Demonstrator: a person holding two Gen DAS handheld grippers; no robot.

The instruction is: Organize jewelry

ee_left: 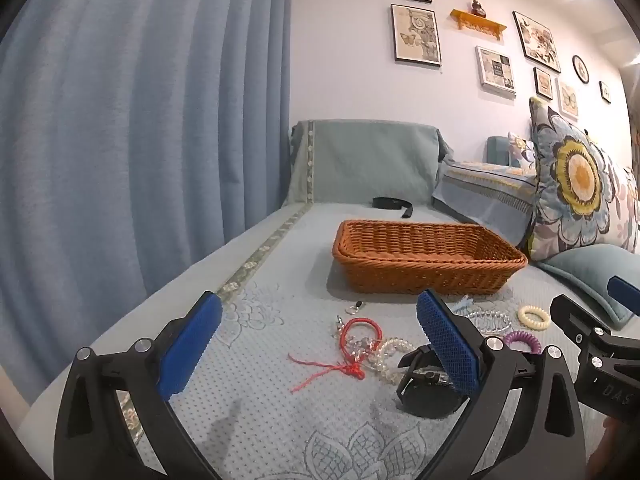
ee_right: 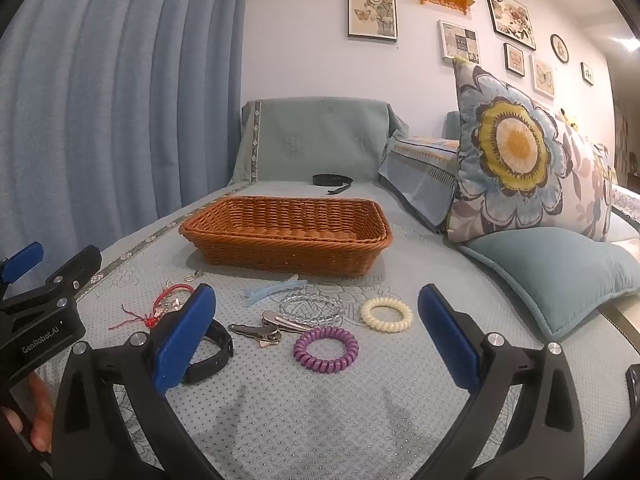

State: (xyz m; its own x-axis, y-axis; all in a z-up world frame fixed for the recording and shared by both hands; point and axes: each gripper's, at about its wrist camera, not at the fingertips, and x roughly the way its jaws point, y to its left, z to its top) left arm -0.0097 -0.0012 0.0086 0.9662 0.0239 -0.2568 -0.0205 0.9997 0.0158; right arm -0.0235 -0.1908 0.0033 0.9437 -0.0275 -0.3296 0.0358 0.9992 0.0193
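An empty brown wicker basket (ee_left: 430, 258) (ee_right: 288, 234) stands on the blue-green sofa cover. In front of it lie loose pieces: a red cord bracelet (ee_left: 352, 344) (ee_right: 168, 300), a clear bead bracelet (ee_left: 390, 354) (ee_right: 310, 306), a purple spiral hair tie (ee_right: 325, 349) (ee_left: 522, 341), a cream spiral hair tie (ee_right: 386, 314) (ee_left: 533, 317), a light blue hair clip (ee_right: 270, 290), metal clips (ee_right: 276, 328) and a black watch (ee_left: 428, 392) (ee_right: 212, 354). My left gripper (ee_left: 320, 344) is open above the red bracelet. My right gripper (ee_right: 320, 336) is open over the purple tie.
A black strap (ee_right: 332, 181) lies behind the basket. A flowered cushion (ee_right: 516, 156) and a plain blue cushion (ee_right: 560, 276) sit to the right. A blue curtain (ee_left: 140, 120) hangs on the left. A hand (ee_right: 36, 412) holds the left gripper's body.
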